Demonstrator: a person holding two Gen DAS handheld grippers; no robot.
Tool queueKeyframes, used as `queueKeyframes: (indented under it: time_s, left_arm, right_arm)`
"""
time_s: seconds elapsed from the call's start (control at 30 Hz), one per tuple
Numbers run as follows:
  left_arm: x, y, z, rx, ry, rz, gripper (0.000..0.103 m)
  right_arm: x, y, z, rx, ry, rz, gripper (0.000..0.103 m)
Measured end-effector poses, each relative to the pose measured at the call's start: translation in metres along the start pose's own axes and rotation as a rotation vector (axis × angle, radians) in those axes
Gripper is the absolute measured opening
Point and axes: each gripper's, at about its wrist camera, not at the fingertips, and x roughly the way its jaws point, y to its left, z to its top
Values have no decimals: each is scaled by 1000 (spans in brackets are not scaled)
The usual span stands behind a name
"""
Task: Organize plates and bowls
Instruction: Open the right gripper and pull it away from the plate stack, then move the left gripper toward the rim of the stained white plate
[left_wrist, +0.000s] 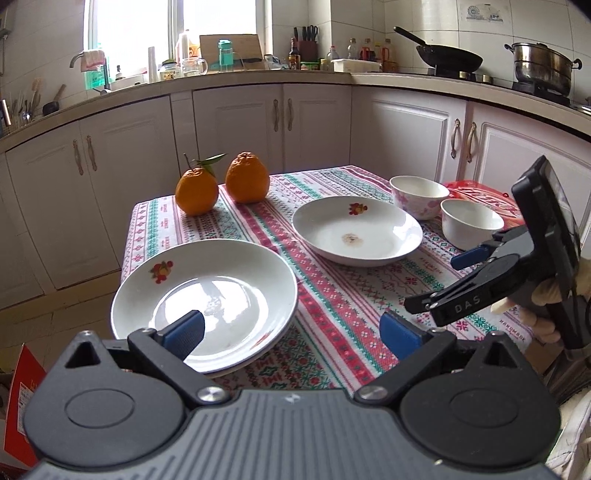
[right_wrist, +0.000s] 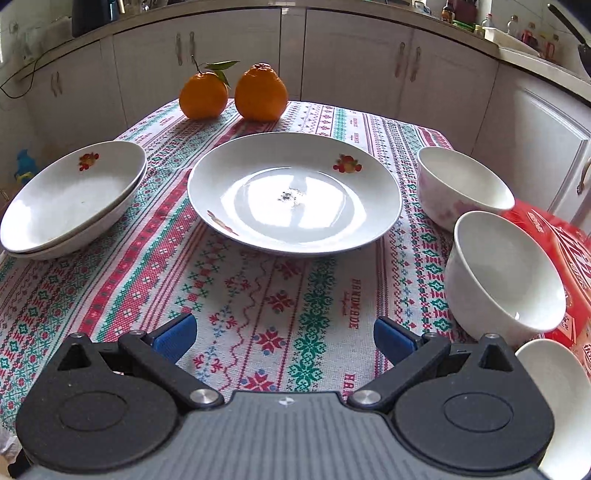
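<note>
A kitchen table under a patterned tablecloth (right_wrist: 280, 295) is being shown, with the single plate (right_wrist: 295, 192) at its middle serving as the landmark. To the left of that plate, two plates are being kept as a stack (right_wrist: 70, 199) at the table's left edge. To the plate's right, a pink-patterned bowl (right_wrist: 461, 184) and a white bowl (right_wrist: 502, 266) are being kept beside a red box (right_wrist: 561, 236); a third white rim (right_wrist: 554, 398) is being glimpsed nearer the camera. Beyond the plate, two oranges (right_wrist: 236, 94) are being displayed. The right gripper (right_wrist: 284, 336) is being held over bare cloth in front of the plate, fingers spread wide and empty. The left gripper (left_wrist: 291, 330) is being held by the stack, fingers likewise spread, nothing pinched.
</note>
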Motion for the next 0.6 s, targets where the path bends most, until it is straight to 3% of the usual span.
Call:
queueKeyframes:
  time_s: [0.2, 0.4, 0.6]
  left_arm:
    - [15, -5, 15, 22, 26, -13, 101]
    - [37, -5, 34, 60, 52, -20, 101]
    - [61, -3, 64, 95, 74, -87, 101]
  right_arm:
    - [10, -2, 3, 7, 1, 44, 103]
    - [17, -7, 9, 26, -9, 28, 103]
    - [24, -10, 14, 19, -16, 37, 103]
